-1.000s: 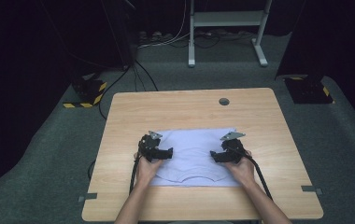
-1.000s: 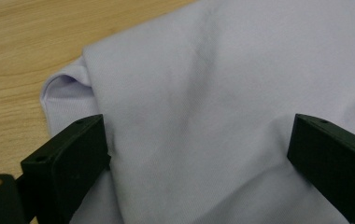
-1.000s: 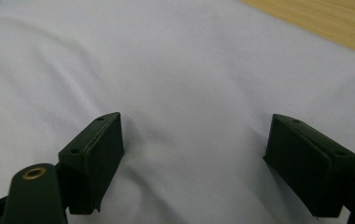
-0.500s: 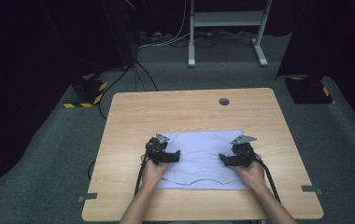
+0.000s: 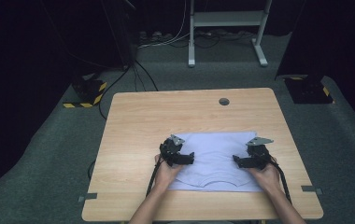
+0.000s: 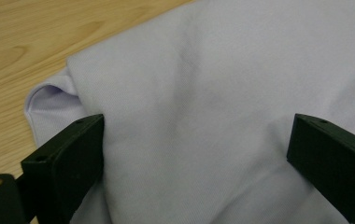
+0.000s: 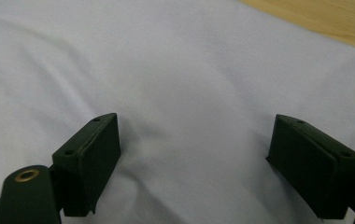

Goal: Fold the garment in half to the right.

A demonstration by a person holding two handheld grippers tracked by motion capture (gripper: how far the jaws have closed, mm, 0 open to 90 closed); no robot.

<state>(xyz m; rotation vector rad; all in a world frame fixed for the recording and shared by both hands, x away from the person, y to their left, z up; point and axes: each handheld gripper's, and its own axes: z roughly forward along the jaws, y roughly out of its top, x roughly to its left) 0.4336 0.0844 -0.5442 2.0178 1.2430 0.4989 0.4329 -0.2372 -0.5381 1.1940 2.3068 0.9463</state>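
Both grippers have drawn back toward the near table (image 5: 133,116) edge since a second ago. Pale lilac T-shirt (image 5: 217,151) lies flat, long axis left-right. Left gripper (image 5: 178,156) on its left margin, right gripper (image 5: 250,161) on its right; each spread wide, holding nothing, cloth directly beneath.
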